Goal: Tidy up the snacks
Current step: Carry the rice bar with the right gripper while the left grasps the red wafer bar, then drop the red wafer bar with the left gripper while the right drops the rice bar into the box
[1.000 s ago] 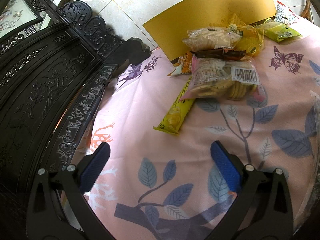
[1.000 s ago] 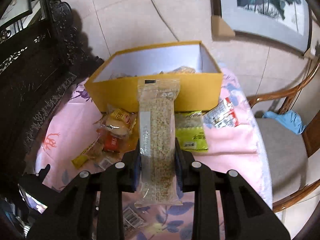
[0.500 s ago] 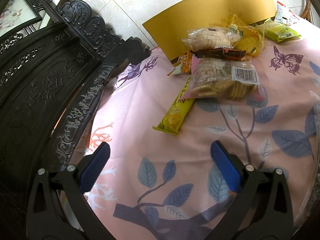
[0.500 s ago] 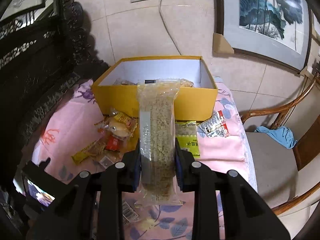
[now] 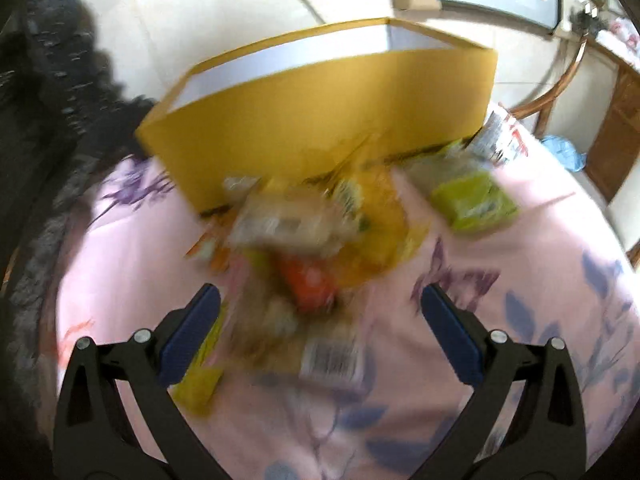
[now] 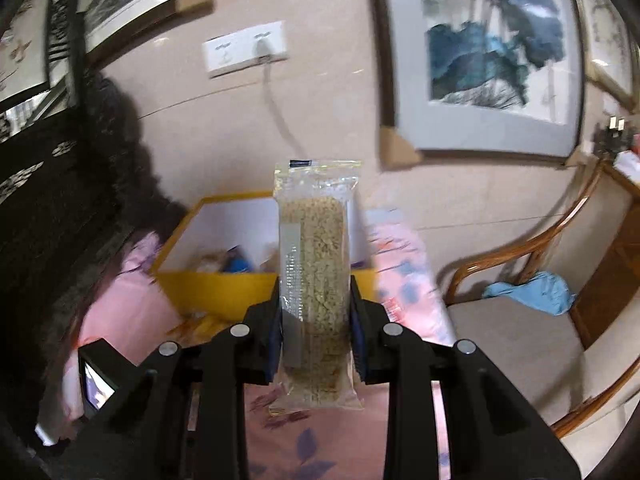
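Note:
My right gripper point(image 6: 316, 332) is shut on a clear-wrapped rice cracker bar point(image 6: 314, 280), held upright in the air in front of the open yellow box point(image 6: 208, 280), which holds several snacks. My left gripper point(image 5: 320, 332) is open and empty, low over a blurred pile of snack packs point(image 5: 296, 248) on the pink tablecloth point(image 5: 500, 340), just in front of the yellow box point(image 5: 320, 128). A green pack point(image 5: 476, 200) lies to the right of the pile, and a red-and-white pack point(image 5: 500, 140) lies by the box's right corner.
Dark carved wooden furniture point(image 5: 36, 120) stands along the left. A wooden chair point(image 6: 540, 320) with a blue cloth point(image 6: 532, 292) stands at the right of the table. The wall with a socket point(image 6: 244, 48) and framed pictures is behind the box.
My left gripper has swung right and forward to face the snack pile and box; its view is motion-blurred. My right gripper has risen and tilted up with the bar still held.

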`<state>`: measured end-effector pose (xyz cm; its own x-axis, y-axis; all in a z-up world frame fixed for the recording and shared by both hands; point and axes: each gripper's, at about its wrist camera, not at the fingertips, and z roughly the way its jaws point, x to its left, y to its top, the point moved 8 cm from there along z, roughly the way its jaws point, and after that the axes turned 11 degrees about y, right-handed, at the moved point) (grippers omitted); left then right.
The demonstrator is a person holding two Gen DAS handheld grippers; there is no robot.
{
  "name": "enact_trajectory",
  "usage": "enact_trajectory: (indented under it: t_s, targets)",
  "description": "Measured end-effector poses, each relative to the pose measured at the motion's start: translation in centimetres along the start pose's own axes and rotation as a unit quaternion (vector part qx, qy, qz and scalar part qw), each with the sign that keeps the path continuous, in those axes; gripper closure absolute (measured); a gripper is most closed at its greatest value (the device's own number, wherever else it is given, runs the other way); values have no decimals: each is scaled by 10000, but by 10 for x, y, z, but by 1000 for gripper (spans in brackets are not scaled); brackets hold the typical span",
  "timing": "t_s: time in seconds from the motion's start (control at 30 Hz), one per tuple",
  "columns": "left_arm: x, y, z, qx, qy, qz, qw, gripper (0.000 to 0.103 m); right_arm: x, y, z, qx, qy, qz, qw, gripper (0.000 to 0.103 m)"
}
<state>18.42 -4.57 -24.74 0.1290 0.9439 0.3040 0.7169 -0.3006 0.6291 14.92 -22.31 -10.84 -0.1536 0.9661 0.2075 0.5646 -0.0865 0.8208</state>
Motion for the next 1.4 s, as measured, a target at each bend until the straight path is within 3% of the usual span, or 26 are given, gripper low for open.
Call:
enact_trajectory:
  t_s: [0.1,0.2,0.23,0.27,0.3,0.33,0.4,0.43,0.47,0.53,0.73,0.77,0.8,0.83,0.87,0.93,0.97,1.1,1.13,1.17,1.2,1.23,1.27,1.4]
  targets:
    - [0,19,30,281,-133,11,9995,2,-21,6,2,21,-306,41,9995,74]
    - [-3,23,70,1207,-1051,-860,9834,7,-45,10,4,-82,-384,451,9982,74]
    - [-5,29,71,1323,-1619,-1309,9691,32,-47,10,5,-61,-387,507,9979,74]
    - [-9,33,71,1410,-2026,-1459,9580,46,-49,9,6,-54,-395,516,9979,74]
    - [-9,34,72,1458,-1995,-1481,9576,46,-47,10,6,-68,-395,449,9982,74]
    - [-11,36,68,1395,-1868,-1392,9624,48,-44,10,6,-68,-375,398,9985,74]
    - [-14,37,55,1093,-1507,-987,9775,61,-35,12,4,-100,-197,340,9992,74]
    - [-13,38,51,983,-1408,-893,9811,87,-32,14,2,-115,-142,320,9993,74]
    - [-12,37,47,1002,-1355,-843,9821,103,-29,14,0,-132,-97,303,9994,74]
    - [-9,35,42,1117,-1446,-993,9781,103,-26,17,-8,-218,-18,281,9994,74]
    - [7,38,18,876,-1389,-1238,9786,103,-29,26,-34,-475,-13,300,9984,74]
    - [11,35,12,871,-1339,-1299,9786,99,-30,26,-37,-500,-35,308,9983,74]
    - [13,33,9,896,-1337,-1356,9776,89,-33,26,-41,-534,-50,350,9979,74]
    - [17,29,6,994,-1375,-1508,9739,30,-35,26,-43,-546,-64,381,9978,74]
    - [23,26,5,1008,-1189,-1733,9725,6,-38,26,-45,-560,-76,411,9976,74]
    - [22,23,7,886,-969,-1850,9739,4,-42,26,-48,-593,-109,448,9972,74]
    - [12,21,11,971,-1049,-1737,9744,3,-42,26,-49,-609,-122,443,9971,74]
    - [-24,11,32,1384,-1132,-1477,9727,2,-41,27,-48,-608,-31,442,9972,74]
    - [-30,10,42,1442,-950,-1420,9747,2,-41,27,-47,-602,5,450,9972,74]
    - [-33,13,47,1330,-763,-1354,9789,13,-40,27,-46,-588,18,440,9973,74]
    - [-38,15,54,1337,-808,-1309,9790,34,-40,26,-45,-574,17,426,9974,74]
    - [-47,13,63,1627,-1204,-1409,9691,64,-41,25,-44,-553,10,412,9976,74]
    - [-46,14,66,1744,-1193,-1528,9654,69,-41,25,-44,-537,13,416,9977,74]
    - [-47,13,66,1716,-1084,-1159,9723,75,-47,26,-44,-526,50,534,9972,74]
